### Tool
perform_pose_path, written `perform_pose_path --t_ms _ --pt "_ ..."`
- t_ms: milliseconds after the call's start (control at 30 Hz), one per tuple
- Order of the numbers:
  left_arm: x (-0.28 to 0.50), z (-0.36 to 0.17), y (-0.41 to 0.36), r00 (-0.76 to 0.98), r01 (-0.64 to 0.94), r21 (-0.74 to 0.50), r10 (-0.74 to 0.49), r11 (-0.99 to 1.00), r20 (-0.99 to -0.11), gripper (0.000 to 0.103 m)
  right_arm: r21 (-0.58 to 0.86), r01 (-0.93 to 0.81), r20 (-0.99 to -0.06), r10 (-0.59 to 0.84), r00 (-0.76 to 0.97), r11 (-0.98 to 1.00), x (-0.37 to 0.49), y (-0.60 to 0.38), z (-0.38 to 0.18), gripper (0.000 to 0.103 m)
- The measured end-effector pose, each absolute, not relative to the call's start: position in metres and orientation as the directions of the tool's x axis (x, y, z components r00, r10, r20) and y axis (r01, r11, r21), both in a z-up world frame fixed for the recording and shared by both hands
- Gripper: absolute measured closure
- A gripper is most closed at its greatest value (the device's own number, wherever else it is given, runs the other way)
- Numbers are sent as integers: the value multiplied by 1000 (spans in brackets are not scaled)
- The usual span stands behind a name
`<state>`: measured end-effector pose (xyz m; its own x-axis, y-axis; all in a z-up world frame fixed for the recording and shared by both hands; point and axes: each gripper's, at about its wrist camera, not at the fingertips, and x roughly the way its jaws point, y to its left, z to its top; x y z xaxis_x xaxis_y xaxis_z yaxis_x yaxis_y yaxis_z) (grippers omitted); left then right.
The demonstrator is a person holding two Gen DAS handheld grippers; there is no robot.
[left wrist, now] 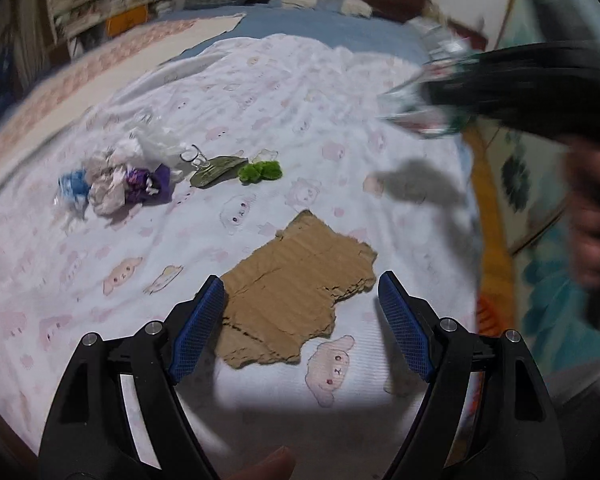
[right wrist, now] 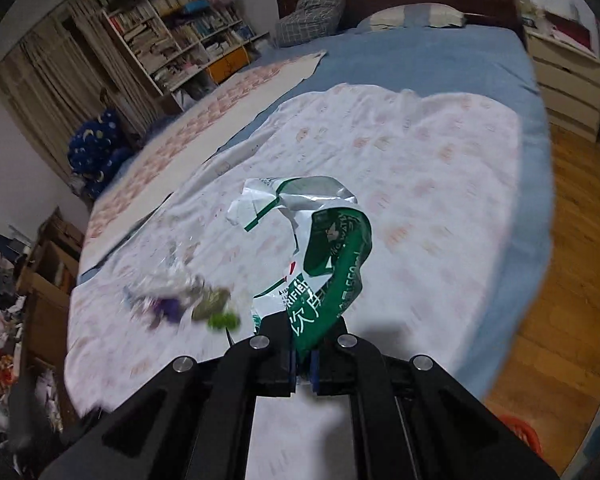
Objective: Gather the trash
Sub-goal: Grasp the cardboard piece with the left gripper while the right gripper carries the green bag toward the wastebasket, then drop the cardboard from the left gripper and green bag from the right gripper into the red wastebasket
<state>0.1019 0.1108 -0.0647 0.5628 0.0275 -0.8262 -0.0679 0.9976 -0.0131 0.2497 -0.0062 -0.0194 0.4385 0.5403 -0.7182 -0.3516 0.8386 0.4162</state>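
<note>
My left gripper (left wrist: 300, 320) is open just above a torn brown cardboard piece (left wrist: 296, 284) on the white printed blanket (left wrist: 340, 92); the cardboard lies between its blue pads. My right gripper (right wrist: 304, 364) is shut on a green and white plastic wrapper (right wrist: 324, 248) and holds it in the air above the bed. It also shows blurred in the left wrist view (left wrist: 432, 96), at the upper right. Further back lie crumpled paper and plastic scraps (left wrist: 116, 180), a dark green leaf-shaped scrap (left wrist: 214, 170) and a bright green fuzzy bit (left wrist: 260, 170).
The blanket lies on a bed with a blue sheet (right wrist: 420, 60) and pillows (right wrist: 312, 12). A bookshelf (right wrist: 180, 20) and clutter (right wrist: 4, 320) stand left of the bed. Wooden floor (right wrist: 572, 240) and white drawers (right wrist: 564, 76) are on the right.
</note>
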Motion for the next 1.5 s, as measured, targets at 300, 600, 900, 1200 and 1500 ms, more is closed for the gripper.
perform_pose_path --t_ms 300,600,900,1200,1500 --pt "113 -73 103 532 -54 83 99 995 -841 20 434 -294 -716 524 461 852 189 -89 -45 97" --pt "129 -80 125 529 -121 46 104 992 -842 72 474 -290 -702 556 445 831 184 -100 -66 97" --pt "120 -48 118 612 -121 -41 42 992 -789 96 455 -293 -688 541 484 841 177 -113 -52 97" --pt "60 12 57 717 41 -159 -140 986 -683 96 353 -320 -672 476 567 879 115 -156 -5 97" --pt "50 -32 -79 520 308 -237 -371 922 -769 96 224 -150 -765 269 585 963 19 -268 -26 97"
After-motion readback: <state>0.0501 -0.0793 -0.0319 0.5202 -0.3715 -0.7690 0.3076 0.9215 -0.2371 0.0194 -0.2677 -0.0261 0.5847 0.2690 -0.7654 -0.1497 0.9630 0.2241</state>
